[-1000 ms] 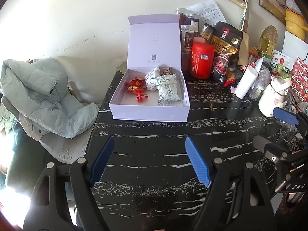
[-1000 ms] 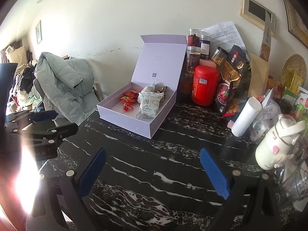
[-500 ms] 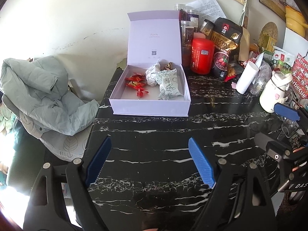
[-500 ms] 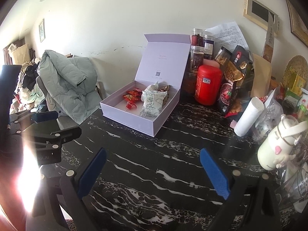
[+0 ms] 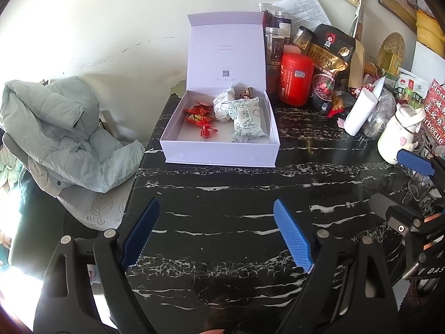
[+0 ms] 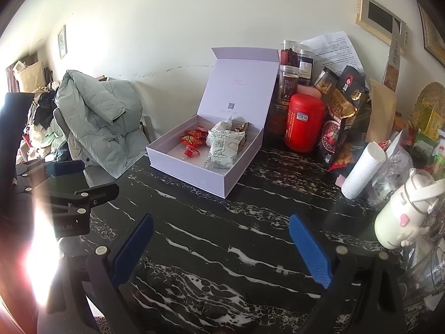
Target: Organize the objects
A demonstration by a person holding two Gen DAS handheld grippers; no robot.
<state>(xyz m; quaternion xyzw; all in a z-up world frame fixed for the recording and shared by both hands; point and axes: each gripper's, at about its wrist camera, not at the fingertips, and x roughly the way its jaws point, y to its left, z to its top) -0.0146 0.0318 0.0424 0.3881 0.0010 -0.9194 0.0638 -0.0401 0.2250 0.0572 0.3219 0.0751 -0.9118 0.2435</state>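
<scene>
An open lilac gift box (image 5: pixel 219 154) (image 6: pixel 194 175) with its lid upright stands at the back of the black marble table (image 5: pixel 222 222). Inside lie red wrapped candies (image 5: pixel 198 117) (image 6: pixel 192 137), two white-green snack packets (image 5: pixel 246 119) (image 6: pixel 221 150) and a small brown candy (image 5: pixel 246 92). My left gripper (image 5: pixel 217 233) is open and empty, well in front of the box. My right gripper (image 6: pixel 222 247) is open and empty, also in front of the box; it shows at the right edge of the left wrist view (image 5: pixel 414 164).
A red canister (image 5: pixel 296 83), jars (image 5: pixel 274 47), a dark oat bag (image 5: pixel 331 66), a white roll (image 5: pixel 360 111) and a white bottle (image 5: pixel 397 136) crowd the table's back right. A grey-green jacket (image 5: pixel 55 128) lies on a chair left of the table.
Both grippers have drawn back slightly from the box and stayed open. Nothing on the table has moved.
</scene>
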